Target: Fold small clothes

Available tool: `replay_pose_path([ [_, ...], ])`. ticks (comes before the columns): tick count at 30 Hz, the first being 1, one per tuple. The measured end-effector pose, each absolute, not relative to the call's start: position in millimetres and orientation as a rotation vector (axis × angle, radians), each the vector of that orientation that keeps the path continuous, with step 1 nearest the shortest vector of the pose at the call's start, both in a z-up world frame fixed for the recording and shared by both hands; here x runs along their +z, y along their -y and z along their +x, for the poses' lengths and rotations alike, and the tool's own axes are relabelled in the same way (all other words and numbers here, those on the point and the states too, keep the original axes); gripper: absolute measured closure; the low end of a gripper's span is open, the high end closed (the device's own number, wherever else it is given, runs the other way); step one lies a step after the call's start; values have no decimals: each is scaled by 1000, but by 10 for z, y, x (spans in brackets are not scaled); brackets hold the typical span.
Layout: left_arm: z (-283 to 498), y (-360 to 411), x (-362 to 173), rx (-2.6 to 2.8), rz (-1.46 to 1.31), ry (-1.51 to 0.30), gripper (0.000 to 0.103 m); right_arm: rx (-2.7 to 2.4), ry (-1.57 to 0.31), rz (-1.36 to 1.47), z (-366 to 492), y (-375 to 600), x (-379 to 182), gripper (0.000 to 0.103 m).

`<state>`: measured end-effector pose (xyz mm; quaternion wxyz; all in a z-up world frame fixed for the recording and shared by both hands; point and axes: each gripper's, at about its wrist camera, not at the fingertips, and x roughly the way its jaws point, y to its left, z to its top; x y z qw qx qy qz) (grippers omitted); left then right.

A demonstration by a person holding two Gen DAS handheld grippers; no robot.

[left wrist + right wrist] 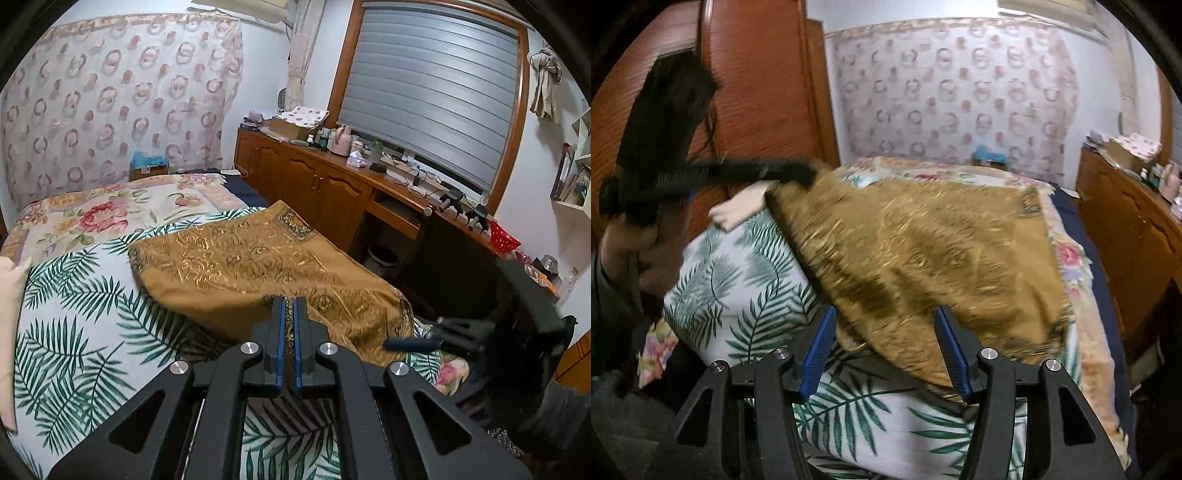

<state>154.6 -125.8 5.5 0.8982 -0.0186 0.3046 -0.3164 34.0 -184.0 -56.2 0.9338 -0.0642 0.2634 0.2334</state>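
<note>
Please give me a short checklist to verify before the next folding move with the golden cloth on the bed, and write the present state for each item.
1. Left tool grips the golden cloth: ok, the fingers are shut with a cloth edge between them.
2. Right tool is ready to grasp: ok, it is open, with the cloth's near edge between its fingers.
3. Right tool already touches the cloth: cannot tell, the picture is blurred.
4. Cloth lies flat: not ok, the left corner is lifted off the leaf-print sheet and the cloth sags.
5. Cloth stays on the bed: ok, no part hangs over the edge.
</note>
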Motion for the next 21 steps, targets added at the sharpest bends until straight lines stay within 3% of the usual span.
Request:
replay_pose_path([
  [12, 1739, 1163, 90, -639, -91, -607, 98, 381, -617, -244, 687, 1778, -743, 46],
  [13, 1748, 1151, 100, -638, -94, -603, 98, 394, -628, -236, 734, 1815, -718, 65],
  [15, 1753, 1122, 137, -625, -92, -586, 99, 411, -636, -231, 827, 1856, -629, 91],
  [21, 1916, 962, 278, -580, -95, -539, 99, 409, -541, -319, 1122, 1811, -113, 96],
])
